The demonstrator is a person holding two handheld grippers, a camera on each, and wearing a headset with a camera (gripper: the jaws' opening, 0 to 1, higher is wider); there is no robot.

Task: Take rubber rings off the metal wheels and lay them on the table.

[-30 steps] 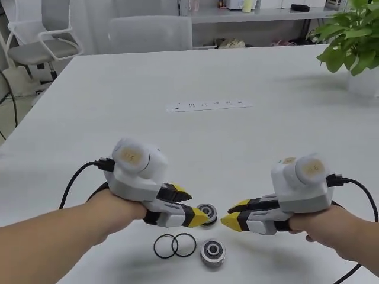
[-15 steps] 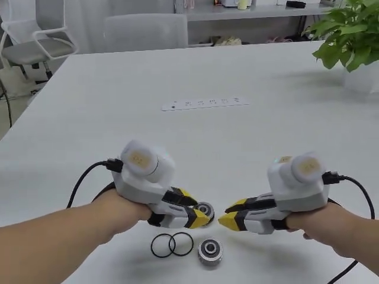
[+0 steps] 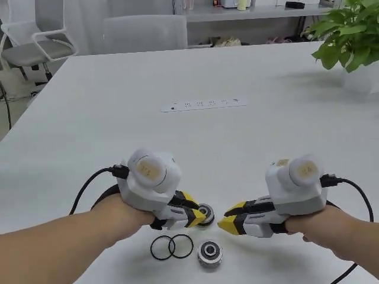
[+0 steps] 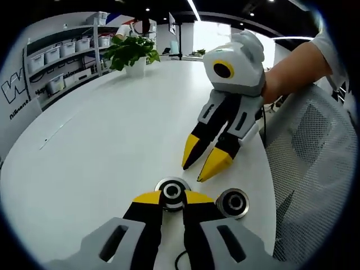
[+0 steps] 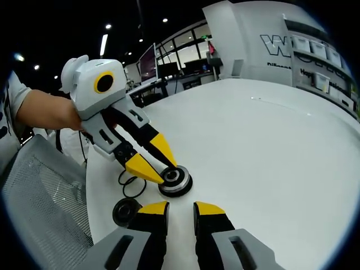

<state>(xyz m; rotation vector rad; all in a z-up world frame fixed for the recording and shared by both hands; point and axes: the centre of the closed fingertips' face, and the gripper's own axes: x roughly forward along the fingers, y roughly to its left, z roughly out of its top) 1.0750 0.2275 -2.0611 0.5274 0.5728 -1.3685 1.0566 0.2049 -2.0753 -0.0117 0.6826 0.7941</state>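
Left gripper (image 4: 172, 198) jaws clamped on a metal wheel (image 4: 171, 188) that sits on the white table (image 3: 237, 148). Right gripper (image 5: 181, 209) jaws slightly apart, empty, tips near that wheel. Second wheel (image 3: 210, 251) and two overlapping rubber rings (image 3: 172, 246) lie just beside.

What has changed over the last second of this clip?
Very little. The left gripper has tipped its body lower toward the far metal wheel, its jaw tips staying at that wheel. I cannot tell whether it grips. The right gripper still waits beside it, open. The two rubber rings and the near metal wheel have not moved.
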